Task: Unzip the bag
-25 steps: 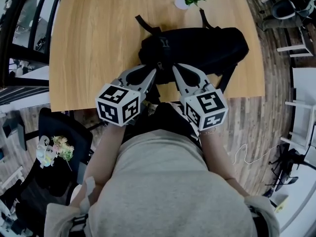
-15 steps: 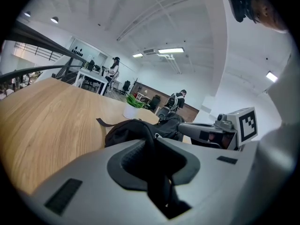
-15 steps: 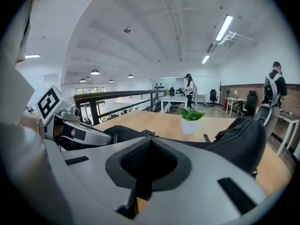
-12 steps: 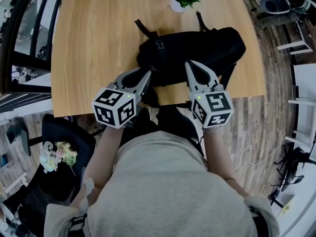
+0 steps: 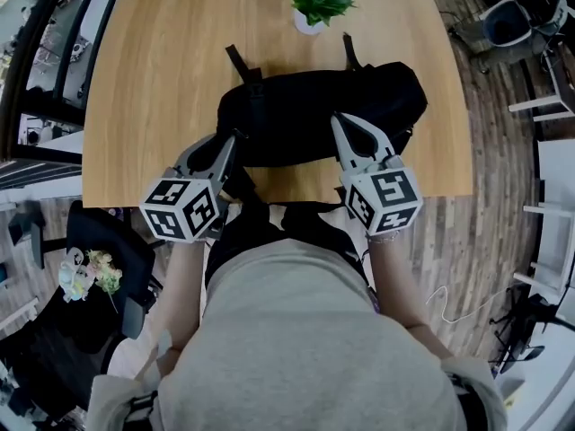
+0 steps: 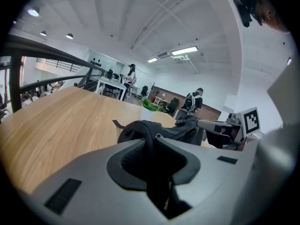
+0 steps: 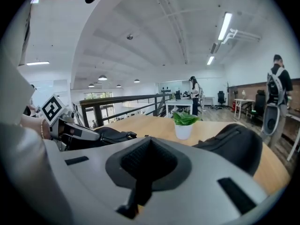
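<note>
A black bag [image 5: 305, 106] lies lengthways on the wooden table [image 5: 162, 70], near its front edge. My left gripper [image 5: 230, 140] is at the bag's near left end, shut on a fold of its black fabric [image 6: 149, 139], which runs down between the pads. My right gripper [image 5: 339, 119] rests on the bag's near top, right of the middle. It is shut, and a thin dark tab, apparently the zipper pull [image 7: 140, 184], shows pinched in the slit between its pads. The zipper line itself is hidden from the head view.
A small potted plant [image 5: 314, 3] stands just behind the bag, at the table's far edge. Two bag straps [image 5: 241, 63] stick out towards it. A black chair [image 5: 108, 241] is left of me, and people stand at desks in the background [image 7: 276, 97].
The two grippers, close together at the bag's middle a second ago, have drawn apart: the right one went right along the bag, the left one left. Both stayed shut.
</note>
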Action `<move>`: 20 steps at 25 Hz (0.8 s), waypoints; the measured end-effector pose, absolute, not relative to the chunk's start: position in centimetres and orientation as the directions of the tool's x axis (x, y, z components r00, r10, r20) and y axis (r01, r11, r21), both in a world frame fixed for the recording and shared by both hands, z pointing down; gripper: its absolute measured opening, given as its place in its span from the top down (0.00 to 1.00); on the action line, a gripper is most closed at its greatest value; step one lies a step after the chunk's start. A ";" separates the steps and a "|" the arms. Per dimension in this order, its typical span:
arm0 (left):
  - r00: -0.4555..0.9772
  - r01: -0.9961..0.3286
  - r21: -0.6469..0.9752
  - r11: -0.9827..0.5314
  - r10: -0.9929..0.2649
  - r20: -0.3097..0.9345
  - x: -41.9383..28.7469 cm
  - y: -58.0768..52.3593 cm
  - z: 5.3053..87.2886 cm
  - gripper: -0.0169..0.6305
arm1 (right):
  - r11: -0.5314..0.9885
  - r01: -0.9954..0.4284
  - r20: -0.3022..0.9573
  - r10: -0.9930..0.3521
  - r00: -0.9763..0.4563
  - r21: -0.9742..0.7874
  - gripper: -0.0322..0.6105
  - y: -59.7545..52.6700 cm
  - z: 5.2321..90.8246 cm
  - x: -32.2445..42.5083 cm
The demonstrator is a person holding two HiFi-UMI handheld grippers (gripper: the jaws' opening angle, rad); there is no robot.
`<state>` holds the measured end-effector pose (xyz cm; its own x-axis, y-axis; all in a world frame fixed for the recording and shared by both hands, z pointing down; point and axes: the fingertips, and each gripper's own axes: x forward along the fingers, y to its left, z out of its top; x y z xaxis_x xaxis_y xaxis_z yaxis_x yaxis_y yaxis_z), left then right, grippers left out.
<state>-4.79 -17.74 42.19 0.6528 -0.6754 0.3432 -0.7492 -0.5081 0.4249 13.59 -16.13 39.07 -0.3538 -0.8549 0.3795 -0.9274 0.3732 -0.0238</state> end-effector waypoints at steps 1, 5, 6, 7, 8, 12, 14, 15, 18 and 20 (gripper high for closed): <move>0.633 -0.766 0.410 -0.495 -0.692 0.347 -4.7 -17.7 42.1 0.86 | 0.392 -0.919 0.376 -0.848 -0.373 -0.026 0.93 -16.1 39.0 13.6; 0.540 -0.835 0.354 -0.421 -0.752 0.379 -4.7 -17.3 42.1 0.85 | 0.461 -0.886 0.358 -0.821 -0.444 -0.041 0.93 -16.0 39.0 13.5; 0.509 -0.855 0.334 -0.397 -0.766 0.392 -4.8 -17.2 42.2 0.84 | 0.478 -0.877 0.353 -0.814 -0.462 -0.047 0.93 -16.0 39.0 13.5; 0.476 -0.875 0.310 -0.373 -0.781 0.404 -5.0 -17.2 42.2 0.81 | 0.494 -0.868 0.348 -0.805 -0.480 -0.055 0.93 -16.0 38.9 13.4; 0.445 -0.892 0.286 -0.352 -0.795 0.411 -5.1 -17.2 42.1 0.79 | 0.509 -0.858 0.345 -0.795 -0.499 -0.068 0.93 -16.0 38.9 13.4; 0.362 -0.931 0.210 -0.300 -0.841 0.402 -5.3 -16.6 41.2 0.65 | 0.550 -0.827 0.330 -0.764 -0.555 -0.117 0.93 -15.9 38.7 13.4; 0.349 -0.937 0.172 -0.305 -0.860 0.373 -4.8 -16.3 40.0 0.58 | 0.568 -0.812 0.324 -0.749 -0.578 -0.134 0.93 -16.0 38.6 13.5; 0.359 -0.933 0.158 -0.323 -0.864 0.353 -4.2 -16.1 39.3 0.58 | 0.577 -0.805 0.322 -0.742 -0.588 -0.138 0.93 -16.0 38.6 13.5; 0.434 -0.899 0.108 -0.423 -0.840 0.324 -1.4 -15.6 37.8 0.58 | 0.604 -0.783 0.316 -0.722 -0.616 -0.147 0.93 -16.2 38.5 13.6; 0.485 -0.864 0.044 -0.501 -0.805 0.341 1.0 -15.1 37.6 0.58 | 0.619 -0.771 0.312 -0.710 -0.631 -0.150 0.93 -16.2 38.3 13.6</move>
